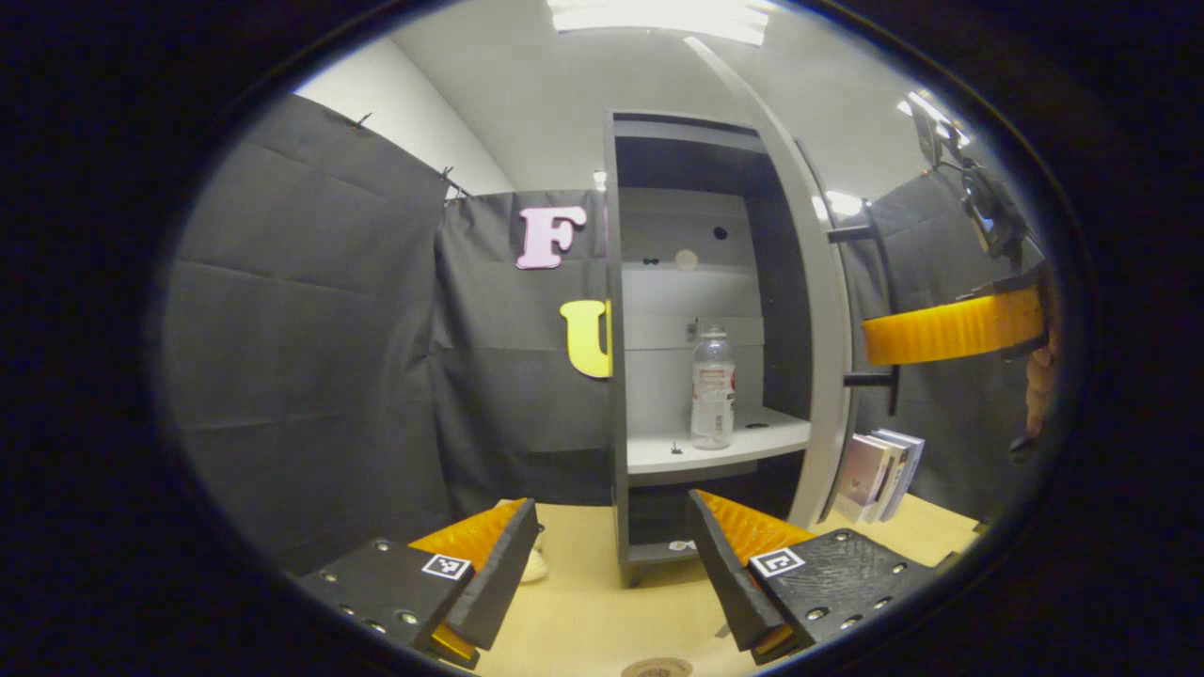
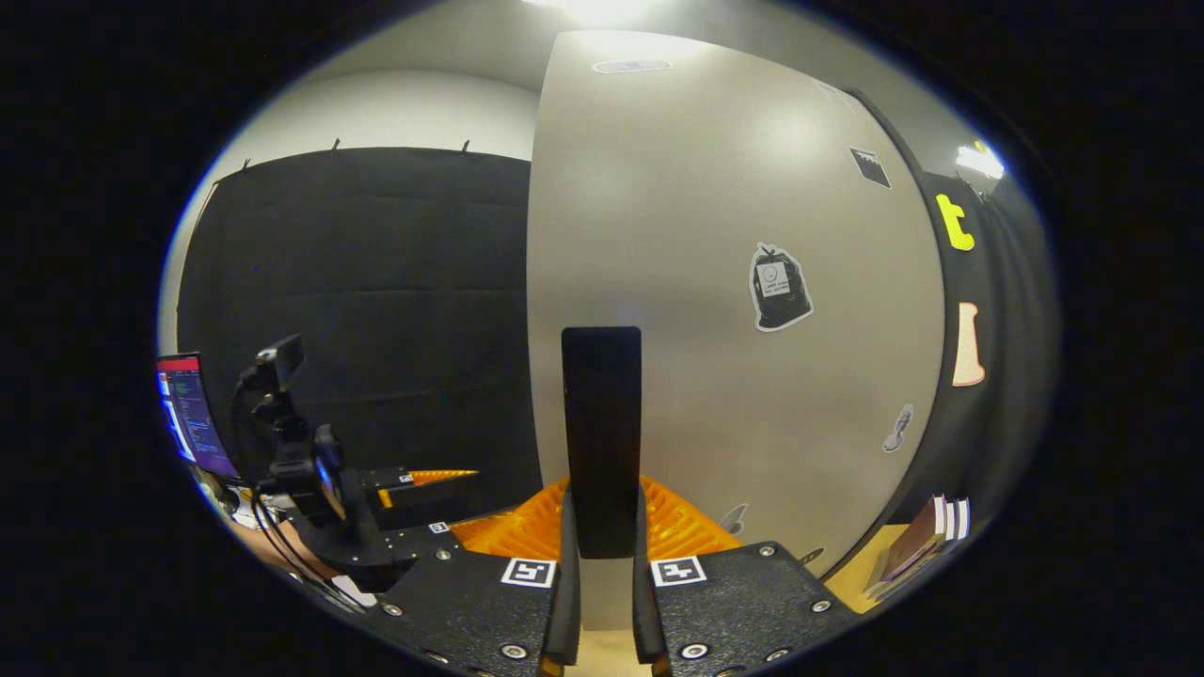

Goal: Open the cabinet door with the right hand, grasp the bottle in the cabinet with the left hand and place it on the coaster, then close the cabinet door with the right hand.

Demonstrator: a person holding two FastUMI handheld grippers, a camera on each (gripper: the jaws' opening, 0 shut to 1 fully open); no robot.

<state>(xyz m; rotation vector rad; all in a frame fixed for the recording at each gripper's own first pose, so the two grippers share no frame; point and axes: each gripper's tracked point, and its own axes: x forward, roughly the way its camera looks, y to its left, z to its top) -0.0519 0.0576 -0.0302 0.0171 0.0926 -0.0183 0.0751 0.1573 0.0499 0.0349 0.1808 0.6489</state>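
both fingers (image 1: 489,564) of the left gripper (image 1: 609,574) sit lowest in the left gripper view, spread wide apart with nothing between them, hanging over the tabletop (image 1: 583,611) short of the cabinet (image 1: 616,376). that open stance looks like readiness for the reach, not a grasp yet. moving right, the cabinet stands open and the bottle (image 1: 713,387) is upright on its white shelf (image 1: 724,442), near the front edge, well apart from the left gripper. a round disc at the bottom edge may be the coaster (image 1: 657,667), though little of it shows. right of the bottle the door (image 1: 828,376) is swung out edge-on, and beyond it some books (image 1: 879,475) lean against the cabinet's side.

in the right gripper view, the right gripper (image 2: 602,583) has its fingers clamped on the dark handle (image 2: 602,442), one each side. this grip likely holds the door open so the left gripper can enter. stickers dot the door face.
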